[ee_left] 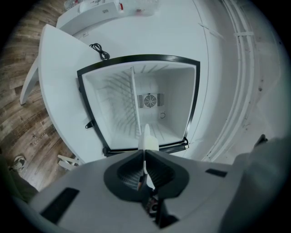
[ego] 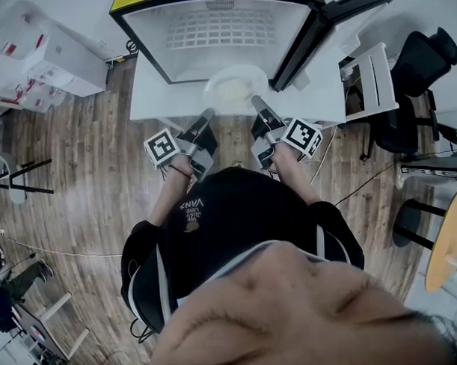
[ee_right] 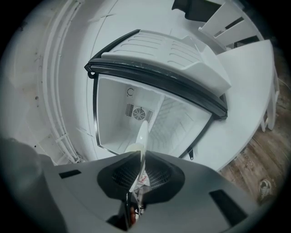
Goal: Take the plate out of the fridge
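Note:
A white plate (ego: 235,89) hangs level in front of the open fridge (ego: 220,36), outside its cavity. My left gripper (ego: 208,112) is shut on the plate's left rim and my right gripper (ego: 256,103) is shut on its right rim. In the left gripper view the plate (ee_left: 148,140) shows edge-on, pinched in the left gripper (ee_left: 145,153). It also shows edge-on in the right gripper view, where the plate (ee_right: 141,135) sits in the right gripper (ee_right: 138,155). The fridge interior (ee_left: 145,98) behind looks bare, with a wire shelf and a small fan.
The fridge stands on a white table (ego: 154,91), its door (ego: 335,21) swung open to the right. A black cable (ee_left: 100,50) lies on the table. A white slatted chair (ego: 374,79) and a black office chair (ego: 426,59) stand right; white boxes (ego: 52,57) left.

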Motion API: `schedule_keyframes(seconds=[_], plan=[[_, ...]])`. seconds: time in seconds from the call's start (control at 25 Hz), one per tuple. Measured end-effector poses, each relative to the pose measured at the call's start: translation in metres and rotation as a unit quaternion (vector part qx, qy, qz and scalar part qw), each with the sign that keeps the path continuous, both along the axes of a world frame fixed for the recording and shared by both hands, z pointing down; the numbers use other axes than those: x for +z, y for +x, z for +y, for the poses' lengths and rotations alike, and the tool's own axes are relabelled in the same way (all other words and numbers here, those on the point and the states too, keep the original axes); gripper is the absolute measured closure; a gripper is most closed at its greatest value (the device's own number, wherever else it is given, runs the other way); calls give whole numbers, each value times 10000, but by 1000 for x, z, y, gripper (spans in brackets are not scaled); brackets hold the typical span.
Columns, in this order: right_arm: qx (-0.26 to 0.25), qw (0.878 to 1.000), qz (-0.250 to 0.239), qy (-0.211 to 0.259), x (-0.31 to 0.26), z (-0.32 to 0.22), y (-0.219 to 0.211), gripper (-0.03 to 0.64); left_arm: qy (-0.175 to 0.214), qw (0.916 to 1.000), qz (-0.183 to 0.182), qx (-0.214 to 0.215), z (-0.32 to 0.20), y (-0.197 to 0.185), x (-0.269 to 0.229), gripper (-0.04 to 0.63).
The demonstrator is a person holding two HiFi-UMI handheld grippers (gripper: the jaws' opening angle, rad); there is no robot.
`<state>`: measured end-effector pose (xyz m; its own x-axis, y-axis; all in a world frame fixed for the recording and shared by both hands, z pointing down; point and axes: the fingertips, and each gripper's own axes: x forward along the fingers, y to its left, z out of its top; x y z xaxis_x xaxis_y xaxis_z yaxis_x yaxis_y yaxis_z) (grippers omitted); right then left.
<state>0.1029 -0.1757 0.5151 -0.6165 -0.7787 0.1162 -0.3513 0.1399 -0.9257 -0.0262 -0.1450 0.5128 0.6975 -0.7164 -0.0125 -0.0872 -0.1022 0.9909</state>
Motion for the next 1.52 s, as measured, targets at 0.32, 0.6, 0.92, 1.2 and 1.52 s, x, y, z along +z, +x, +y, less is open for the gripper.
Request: schedule_keyframes(seconds=[0.32,0.6,0.92,1.2,1.52], plan=[[78,9996,-274,90,-9,11,-24,578,-30,9999,-32,105,10,-19,-4,568],[231,9997,28,18,-3,32,-34,578,-10,9997,7,238,27,-35,-4,568],[317,9995,94,-2,-2,58,-35,578,14,9994,89,342,49,-36,-1,568],[428,9991,34,24,-6,74,-39,578,20,9989,119,455,62,-40,-3,568],[560,9984,-43,85,-6,95,-43,578,43,9982,115,584,80,-44,-4,568]])
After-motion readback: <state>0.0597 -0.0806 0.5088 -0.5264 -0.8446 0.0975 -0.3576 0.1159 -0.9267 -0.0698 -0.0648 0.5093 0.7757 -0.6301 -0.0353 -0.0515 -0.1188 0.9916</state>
